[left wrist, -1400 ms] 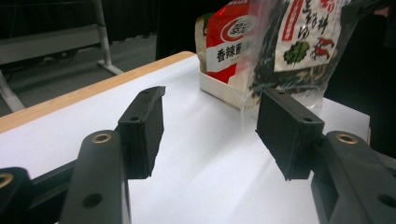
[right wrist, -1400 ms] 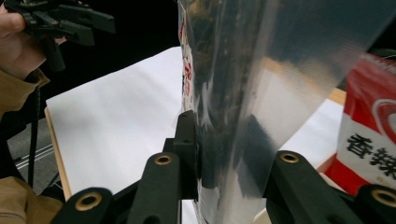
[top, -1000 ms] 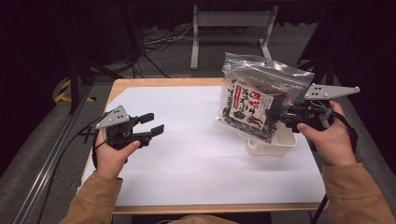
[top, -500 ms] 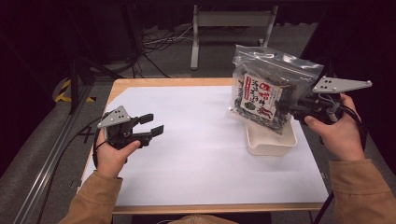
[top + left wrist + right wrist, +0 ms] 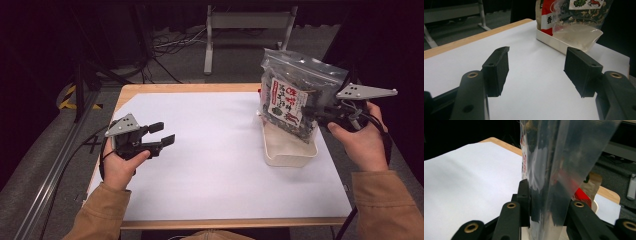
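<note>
Bag is now higher and further to the right than a sec ago: it has come up out of the white tray and hangs above the tray's far end, w/ its bottom edge just clear of the rim. Right gripper has its jaws clenched on the bag's clear plastic side; the right gripper view shows the film pinched between them. A red packet sits in the tray, behind the bag. Left gripper hasn't budged, hovering over the worktop well left of the tray, jaws spread wide & holding nothing. Looks like the lift-out is basically done; next is prob. carrying the bag away from the tray & setting it down on the white sheet.
</note>
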Demonstrator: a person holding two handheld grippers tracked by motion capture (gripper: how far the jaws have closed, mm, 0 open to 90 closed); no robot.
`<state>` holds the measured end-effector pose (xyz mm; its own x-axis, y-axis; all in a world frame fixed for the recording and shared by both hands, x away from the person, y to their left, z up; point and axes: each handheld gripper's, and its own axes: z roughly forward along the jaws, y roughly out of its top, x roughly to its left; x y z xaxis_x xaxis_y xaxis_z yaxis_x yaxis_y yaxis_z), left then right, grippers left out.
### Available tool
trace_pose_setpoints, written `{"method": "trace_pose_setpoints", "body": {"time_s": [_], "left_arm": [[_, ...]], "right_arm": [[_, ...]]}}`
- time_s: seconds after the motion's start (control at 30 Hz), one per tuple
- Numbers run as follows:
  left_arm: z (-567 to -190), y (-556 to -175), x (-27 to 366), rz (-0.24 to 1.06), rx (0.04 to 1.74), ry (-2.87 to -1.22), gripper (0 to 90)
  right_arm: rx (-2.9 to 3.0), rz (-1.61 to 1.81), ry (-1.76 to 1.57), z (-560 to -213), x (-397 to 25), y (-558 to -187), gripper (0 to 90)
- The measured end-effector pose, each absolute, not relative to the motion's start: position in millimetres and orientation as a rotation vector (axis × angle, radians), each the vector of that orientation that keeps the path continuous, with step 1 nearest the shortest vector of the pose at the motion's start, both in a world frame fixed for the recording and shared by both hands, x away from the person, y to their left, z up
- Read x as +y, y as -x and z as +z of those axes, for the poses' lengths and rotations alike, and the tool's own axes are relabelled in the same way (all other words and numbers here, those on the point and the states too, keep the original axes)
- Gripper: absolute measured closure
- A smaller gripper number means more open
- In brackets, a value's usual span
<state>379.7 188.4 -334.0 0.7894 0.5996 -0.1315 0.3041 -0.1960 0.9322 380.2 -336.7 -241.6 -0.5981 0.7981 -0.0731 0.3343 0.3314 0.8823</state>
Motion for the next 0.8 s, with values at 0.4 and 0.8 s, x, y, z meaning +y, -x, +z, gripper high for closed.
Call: {"method": "trace_pose_setpoints", "body": {"time_s": [0.4,0.8], "left_arm": [[-335,-380,189,0.31,0.706,-1.798,36.5],[-335,-380,190,0.307,0.71,-1.8,36.4]], "right_arm": [[2.06,1.183,-1.076,-252,-347,-385,72.3],[2.086,1.206,-1.145,-265,-352,-390,72.2]]}}
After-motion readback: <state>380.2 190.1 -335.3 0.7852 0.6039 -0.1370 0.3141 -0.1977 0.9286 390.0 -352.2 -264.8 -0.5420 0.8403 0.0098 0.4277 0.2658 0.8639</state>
